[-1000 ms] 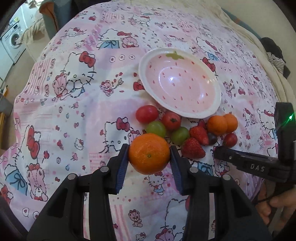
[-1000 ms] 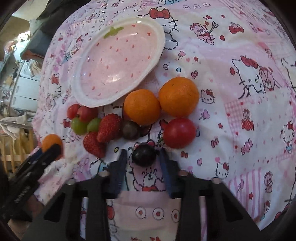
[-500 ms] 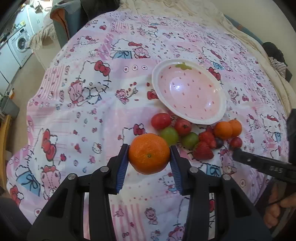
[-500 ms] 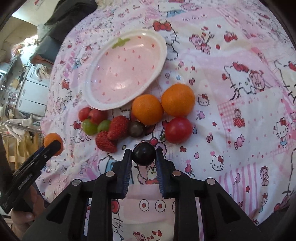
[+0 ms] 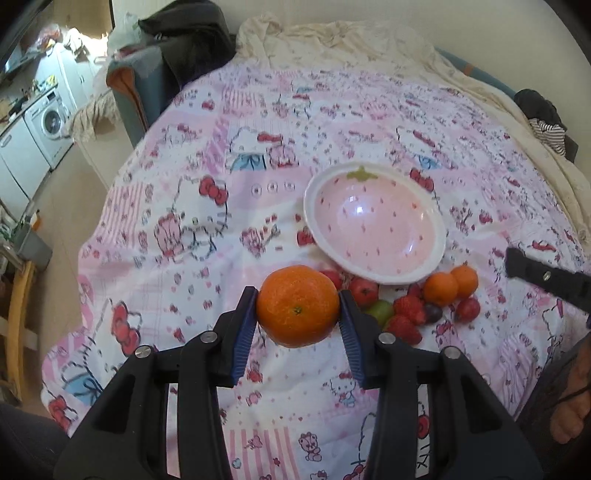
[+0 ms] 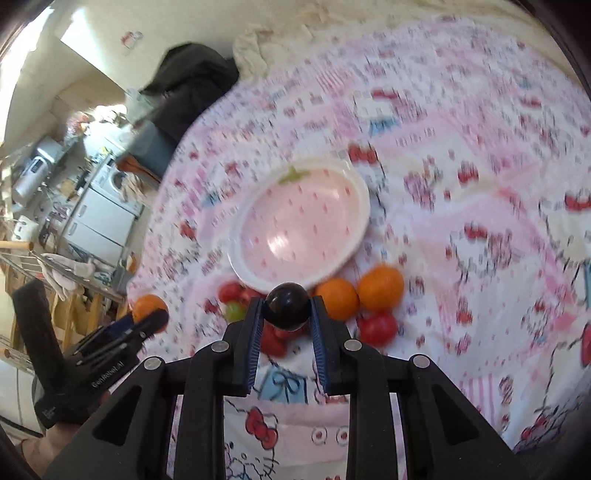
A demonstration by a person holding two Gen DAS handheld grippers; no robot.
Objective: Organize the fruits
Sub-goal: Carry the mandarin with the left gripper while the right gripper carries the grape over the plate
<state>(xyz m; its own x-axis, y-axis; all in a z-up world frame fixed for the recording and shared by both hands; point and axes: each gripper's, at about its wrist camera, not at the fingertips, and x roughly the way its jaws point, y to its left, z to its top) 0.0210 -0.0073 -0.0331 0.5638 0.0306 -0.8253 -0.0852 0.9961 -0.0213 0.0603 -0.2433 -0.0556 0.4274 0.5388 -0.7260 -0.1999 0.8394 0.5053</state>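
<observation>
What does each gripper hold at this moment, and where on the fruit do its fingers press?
The left gripper holds an orange, pinched across its left and right sides. The right gripper holds a dark grape, also clamped by its opposite sides.

A pink cartoon-cat patterned sheet (image 5: 207,206) covers the bed. Beyond its far edge, a cream blanket (image 5: 332,40) lies bunched against a pale wall. Left, a white washing machine (image 5: 50,120) stands on beige floor, near dark clothes (image 5: 184,33) piled on a chair.
</observation>
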